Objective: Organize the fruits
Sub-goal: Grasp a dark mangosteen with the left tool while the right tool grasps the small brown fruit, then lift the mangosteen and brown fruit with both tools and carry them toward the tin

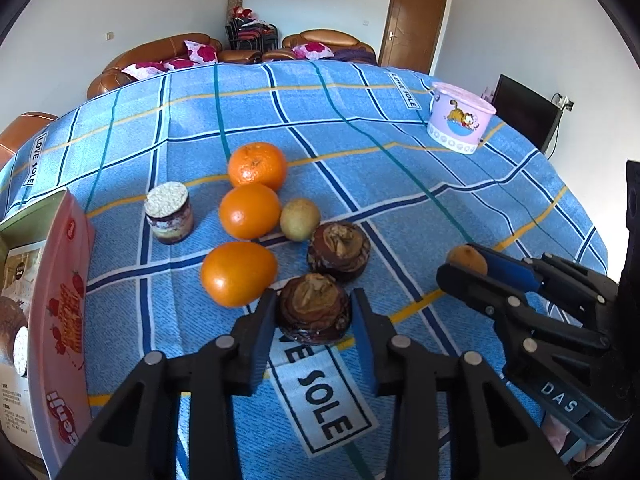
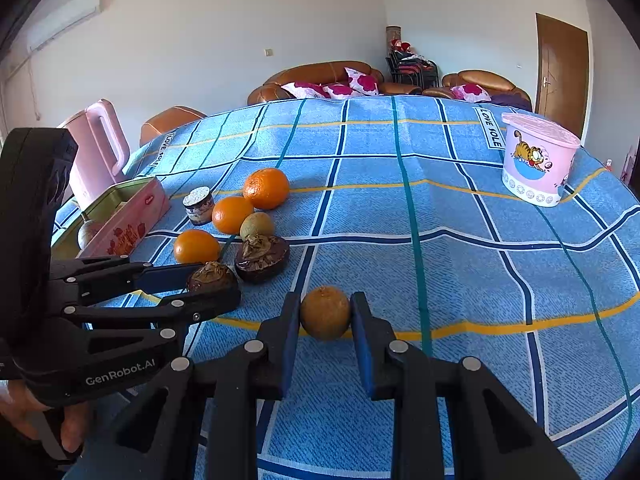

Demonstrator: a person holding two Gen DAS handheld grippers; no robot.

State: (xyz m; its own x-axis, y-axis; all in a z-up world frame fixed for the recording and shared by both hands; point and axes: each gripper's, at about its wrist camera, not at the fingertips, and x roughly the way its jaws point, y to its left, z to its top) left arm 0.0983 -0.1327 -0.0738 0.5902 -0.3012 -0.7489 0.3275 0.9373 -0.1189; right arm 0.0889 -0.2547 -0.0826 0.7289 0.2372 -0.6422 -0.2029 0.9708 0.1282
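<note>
While both tongs straddle something, neither visibly squeezes yet. Right tongs sit around a dull orange fruit on the table; pads look touching or nearly touching its sides at the widest girth, fruit resting on the cloth. I judge them closed down onto it, grip likely just made. Fruit looks firm, round, matte skin, light; it will roll if released on the cloth, so hold across the equator, moderate force.

Left tongs bracket a dark brown wrinkled lump, pads just beside its flanks, small gaps showing, so open around it, not gripping. Lump looks soft, dried or overripe, top crinkled; probably crushes or flakes, take it low on the sides, gently. Could be a muffin, cannot tell.

Twin lump sits just behind. Small green-brown fruit touches or nearly touches it. Three oranges run in a loose line: near, middle, far. These look smooth, glossy, heavier, stiff rind, slippery under hard pads; grip at widest point.

Small jar with a pale top stands left of the oranges. Pink tin lies open at the left edge, likely a destination. Cartoon tub stands lidded, well apart at the far right.
</note>
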